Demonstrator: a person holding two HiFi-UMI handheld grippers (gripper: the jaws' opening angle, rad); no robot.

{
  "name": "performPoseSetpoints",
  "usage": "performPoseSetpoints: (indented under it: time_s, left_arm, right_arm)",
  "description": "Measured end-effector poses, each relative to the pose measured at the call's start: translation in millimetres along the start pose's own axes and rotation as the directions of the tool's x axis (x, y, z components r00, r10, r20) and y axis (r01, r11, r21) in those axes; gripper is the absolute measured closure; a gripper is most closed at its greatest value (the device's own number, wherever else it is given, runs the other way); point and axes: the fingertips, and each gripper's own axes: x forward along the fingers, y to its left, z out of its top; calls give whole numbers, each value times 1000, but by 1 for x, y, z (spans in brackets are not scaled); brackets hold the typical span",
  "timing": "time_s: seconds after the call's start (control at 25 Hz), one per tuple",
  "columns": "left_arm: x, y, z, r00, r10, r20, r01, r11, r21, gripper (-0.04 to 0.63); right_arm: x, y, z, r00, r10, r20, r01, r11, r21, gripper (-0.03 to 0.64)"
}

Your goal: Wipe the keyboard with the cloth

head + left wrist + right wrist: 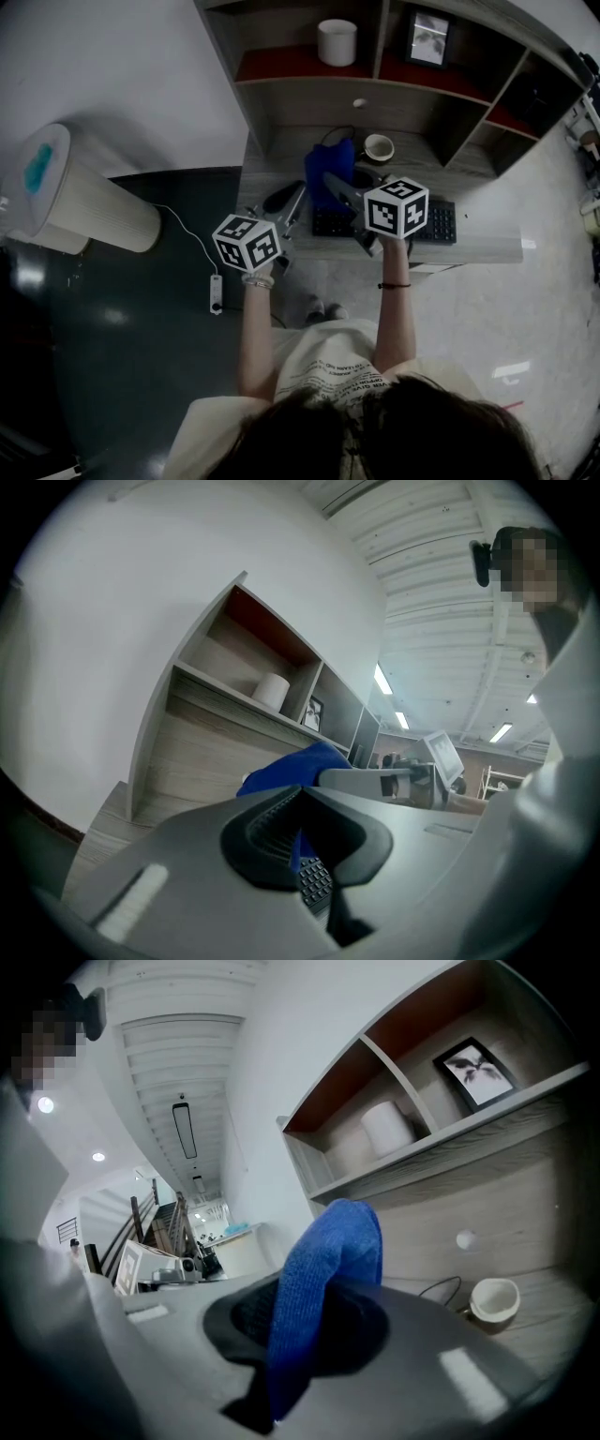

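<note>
**Right tool** (302, 1288): the jaws are clamped on a blue microfibre cloth (328, 1241), which rises between the pads and folds over them.

**Position:** in the head view the cloth hangs at this tool's tip, over the 9 o'clock end of the flat black keyboard (437, 223) on the grey wood-grain table (487, 248). The keyboard's long axis runs 9 to 3 o'clock. Most of its length lies toward 3 o'clock from the cloth, partly behind the tool's marker cube. Whether the cloth touches the keys cannot be told.

**Left tool** (300, 794): the tips are together and grip nothing. It sits just off the keyboard's 9 o'clock end.

**Assessment:** the right tool is the nearer. The wipe likely calls for a sweep toward 3 o'clock along the long axis.
</note>
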Motion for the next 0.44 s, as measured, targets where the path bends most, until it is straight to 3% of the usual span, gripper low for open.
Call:
performPoseSetpoints:
  time_s: [0.44]
  left_arm:
    - [2, -4, 5, 1000, -5, -6, 5, 1000, 23, 592]
  right_arm:
    - [-2, 0, 7, 1000, 5, 12, -4, 1000, -12, 557]
